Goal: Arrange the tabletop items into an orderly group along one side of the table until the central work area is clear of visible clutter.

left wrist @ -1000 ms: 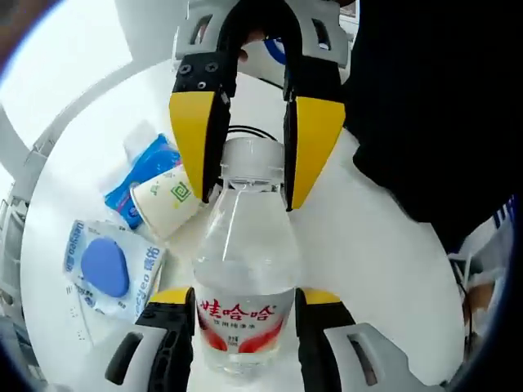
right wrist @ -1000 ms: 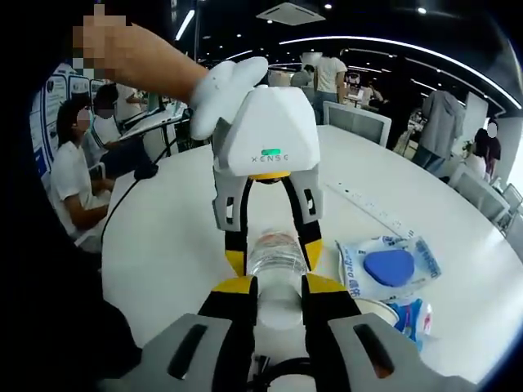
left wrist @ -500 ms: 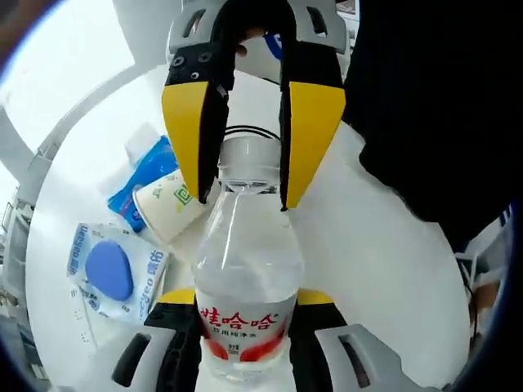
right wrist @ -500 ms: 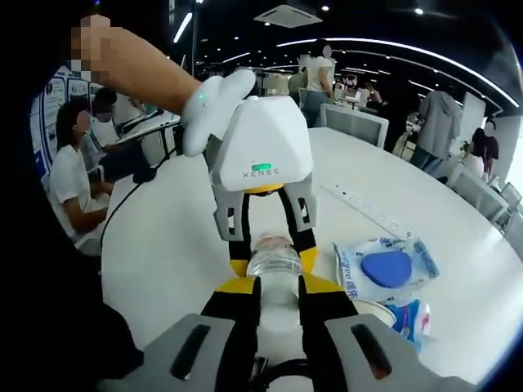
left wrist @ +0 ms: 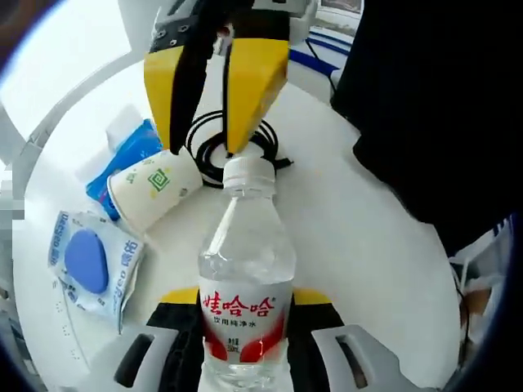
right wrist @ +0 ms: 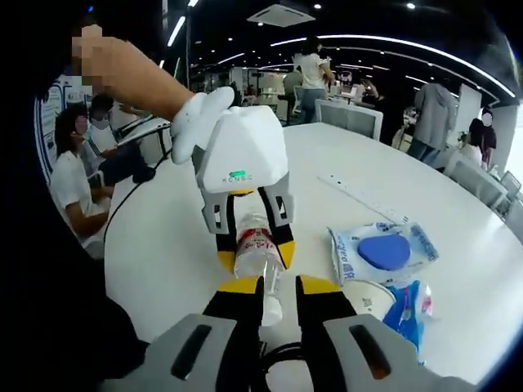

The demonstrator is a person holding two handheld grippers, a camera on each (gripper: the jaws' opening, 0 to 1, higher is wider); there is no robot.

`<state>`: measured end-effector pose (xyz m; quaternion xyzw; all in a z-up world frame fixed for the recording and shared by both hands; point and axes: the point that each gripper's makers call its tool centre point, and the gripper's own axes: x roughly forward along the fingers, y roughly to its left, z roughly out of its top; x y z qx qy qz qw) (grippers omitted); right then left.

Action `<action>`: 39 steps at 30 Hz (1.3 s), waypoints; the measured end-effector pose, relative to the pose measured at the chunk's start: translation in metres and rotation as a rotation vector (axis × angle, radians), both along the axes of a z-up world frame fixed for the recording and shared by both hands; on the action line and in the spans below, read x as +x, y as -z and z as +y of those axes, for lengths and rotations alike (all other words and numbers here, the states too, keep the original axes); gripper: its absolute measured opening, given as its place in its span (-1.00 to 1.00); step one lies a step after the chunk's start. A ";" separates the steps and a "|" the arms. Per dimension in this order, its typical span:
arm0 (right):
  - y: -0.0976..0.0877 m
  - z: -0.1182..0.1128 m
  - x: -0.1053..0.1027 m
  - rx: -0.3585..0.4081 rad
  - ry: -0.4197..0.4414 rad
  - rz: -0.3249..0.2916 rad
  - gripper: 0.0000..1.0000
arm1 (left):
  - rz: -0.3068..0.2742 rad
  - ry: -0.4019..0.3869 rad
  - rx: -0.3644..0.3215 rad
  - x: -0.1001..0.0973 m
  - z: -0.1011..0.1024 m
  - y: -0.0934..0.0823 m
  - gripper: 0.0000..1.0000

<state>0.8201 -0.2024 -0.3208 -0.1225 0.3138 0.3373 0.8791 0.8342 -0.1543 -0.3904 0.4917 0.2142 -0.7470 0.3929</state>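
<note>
A clear water bottle (left wrist: 245, 269) with a red label and white cap is clamped between the jaws of my left gripper (left wrist: 247, 298). In the right gripper view the left gripper (right wrist: 256, 257) holds the bottle (right wrist: 255, 245) above the white table, cap end pointing at the camera. My right gripper (left wrist: 206, 149) hangs just beyond the cap. Its yellow jaws are a narrow gap apart, off the bottle, with nothing between them. The right gripper (right wrist: 279, 286) rises from the bottom of its own view, with the cap just ahead of its tips.
A paper cup (left wrist: 154, 192) lies on its side against a blue tissue pack (left wrist: 122, 155). A packet with a blue oval (left wrist: 88, 261) lies nearby and a black cable coil (left wrist: 212, 151) behind the cap. A power strip (right wrist: 359, 194) crosses the table (right wrist: 163, 245). A dark-clothed person (left wrist: 425, 106) stands close.
The right gripper, whose jaws flanked the bottle's cap, has drawn back off it and its jaws stand closer together. The left gripper still holds the bottle.
</note>
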 end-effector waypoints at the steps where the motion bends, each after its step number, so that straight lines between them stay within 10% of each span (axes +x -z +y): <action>1: 0.002 0.002 -0.002 -0.006 -0.008 -0.004 -0.67 | 0.001 -0.001 -0.001 0.000 0.000 0.000 -0.29; 20: 0.044 0.012 -0.018 -0.018 -0.011 0.093 -0.51 | 0.012 0.012 0.011 -0.003 0.001 0.001 -0.29; 39: 0.013 0.014 -0.012 -0.071 -0.034 -0.006 -0.62 | -0.001 -0.023 -0.038 0.004 -0.003 -0.016 -0.28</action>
